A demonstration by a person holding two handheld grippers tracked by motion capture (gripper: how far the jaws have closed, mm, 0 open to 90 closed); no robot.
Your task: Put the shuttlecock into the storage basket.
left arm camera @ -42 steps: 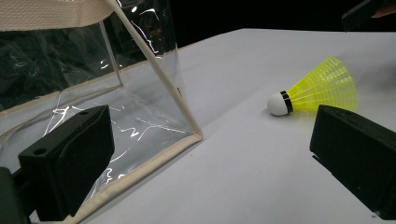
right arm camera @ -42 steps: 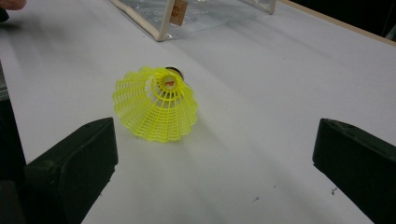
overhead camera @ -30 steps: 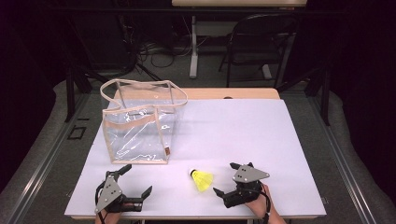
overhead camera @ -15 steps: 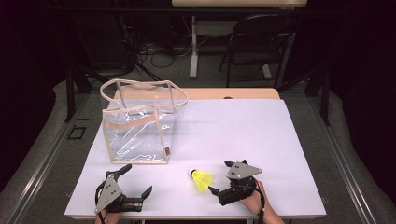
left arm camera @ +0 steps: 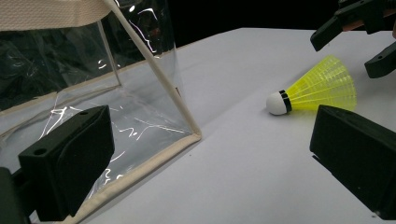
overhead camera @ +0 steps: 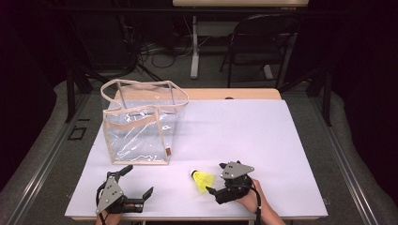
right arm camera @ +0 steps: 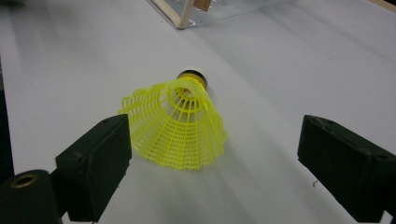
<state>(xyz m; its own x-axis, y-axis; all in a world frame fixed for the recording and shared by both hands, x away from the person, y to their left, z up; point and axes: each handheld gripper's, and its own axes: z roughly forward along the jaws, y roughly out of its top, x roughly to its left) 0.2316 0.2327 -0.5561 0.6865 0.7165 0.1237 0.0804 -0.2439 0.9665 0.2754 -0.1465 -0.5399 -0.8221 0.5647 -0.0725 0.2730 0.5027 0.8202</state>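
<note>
A yellow shuttlecock [overhead camera: 202,179] with a white cork tip lies on its side on the white table [overhead camera: 263,140] near the front edge. My right gripper [overhead camera: 215,178] sits just right of it, open. In the right gripper view the mesh skirt [right arm camera: 177,121] lies between the jaws, close to the left pad [right arm camera: 98,163] and well apart from the right pad [right arm camera: 345,163]; the jaws have just been closing. My left gripper [overhead camera: 138,180] rests open at the front left and holds nothing. A clear bag [overhead camera: 141,126] with beige trim stands upright behind it.
In the left gripper view the bag's bottom corner [left arm camera: 194,135] is close ahead, the shuttlecock [left arm camera: 317,91] lies to its right, and the right gripper's jaws [left arm camera: 355,37] show beyond. A chair [overhead camera: 263,42] and cables stand on the floor behind the table.
My right gripper has shifted a little left, bringing its jaws around the shuttlecock's skirt. The left gripper, the bag and the shuttlecock have stayed put.
</note>
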